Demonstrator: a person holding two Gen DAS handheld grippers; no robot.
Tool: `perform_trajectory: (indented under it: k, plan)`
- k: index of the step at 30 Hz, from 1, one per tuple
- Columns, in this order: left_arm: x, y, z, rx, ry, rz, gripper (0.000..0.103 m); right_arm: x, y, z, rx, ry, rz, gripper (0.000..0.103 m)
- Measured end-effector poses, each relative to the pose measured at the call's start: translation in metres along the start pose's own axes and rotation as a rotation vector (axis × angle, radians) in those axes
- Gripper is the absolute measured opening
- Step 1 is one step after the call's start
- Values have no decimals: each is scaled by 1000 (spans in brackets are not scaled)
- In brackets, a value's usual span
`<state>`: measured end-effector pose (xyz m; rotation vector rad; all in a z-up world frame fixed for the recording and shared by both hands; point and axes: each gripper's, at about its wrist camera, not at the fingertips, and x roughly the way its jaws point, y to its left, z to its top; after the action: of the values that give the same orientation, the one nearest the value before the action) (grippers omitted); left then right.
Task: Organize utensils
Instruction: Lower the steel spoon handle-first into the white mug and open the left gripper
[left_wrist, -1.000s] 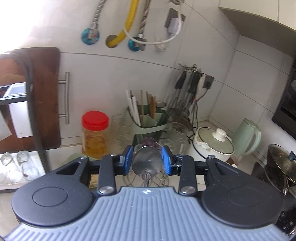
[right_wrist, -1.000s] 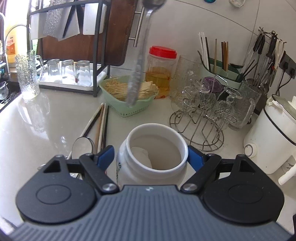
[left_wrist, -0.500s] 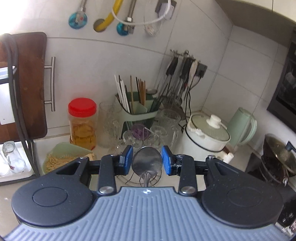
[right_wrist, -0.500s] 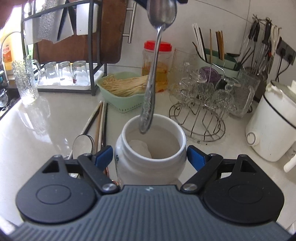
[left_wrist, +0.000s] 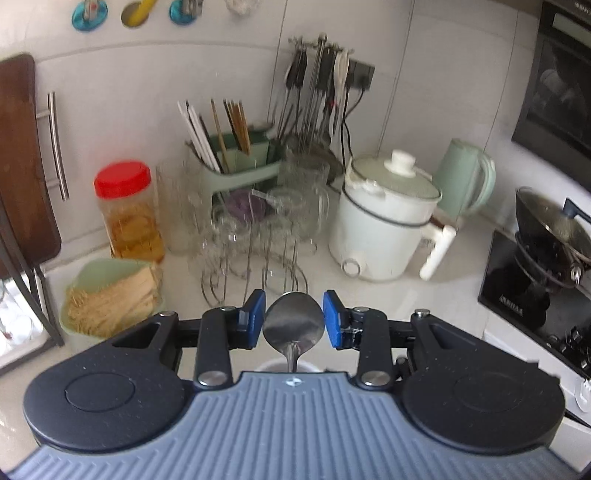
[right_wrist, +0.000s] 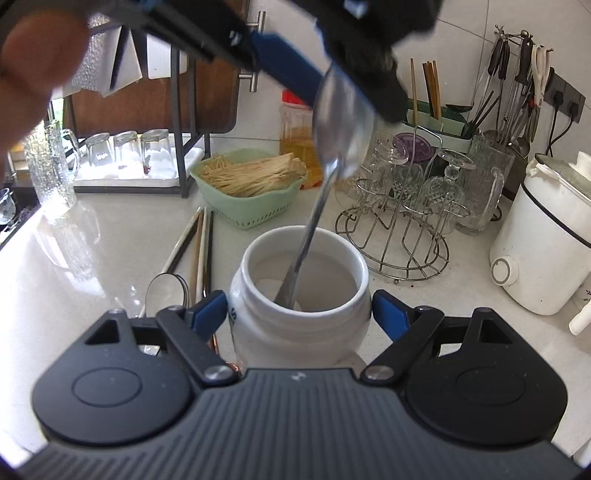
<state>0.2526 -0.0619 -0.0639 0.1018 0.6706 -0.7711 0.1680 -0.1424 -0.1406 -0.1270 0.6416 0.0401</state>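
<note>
My left gripper (left_wrist: 294, 319) is shut on a metal spoon (left_wrist: 293, 323), its blue pads (left_wrist: 255, 319) pinching the bowl. In the right wrist view the left gripper (right_wrist: 332, 92) hangs above a white ceramic jar (right_wrist: 299, 325). The spoon (right_wrist: 341, 125) points handle down, with the handle's end inside the jar's mouth. My right gripper (right_wrist: 299, 312) holds the jar, one blue pad against each side. Chopsticks (right_wrist: 199, 251) and another spoon (right_wrist: 166, 291) lie on the counter to the left of the jar.
A green basket of sticks (right_wrist: 251, 192) sits behind the jar, and a wire rack of glasses (right_wrist: 399, 221) to its right. A white cooker (right_wrist: 546, 251) stands far right. A dish rack with glasses (right_wrist: 125, 158) is at the back left. A person's hand (right_wrist: 33, 55) shows top left.
The left gripper has come down with the spoon. The handle, first above the jar, now reaches inside it. The right gripper and jar have stayed put.
</note>
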Motion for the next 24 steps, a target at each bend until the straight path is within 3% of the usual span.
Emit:
perform_trajectory:
  k: [12, 24]
  plan:
    - [22, 3, -17, -6, 182, -12, 39, -1, 1, -3, 19, -24, -13, 87]
    - [17, 3, -11, -20, 175, -10, 41, -1, -1, -4, 11, -27, -6, 87]
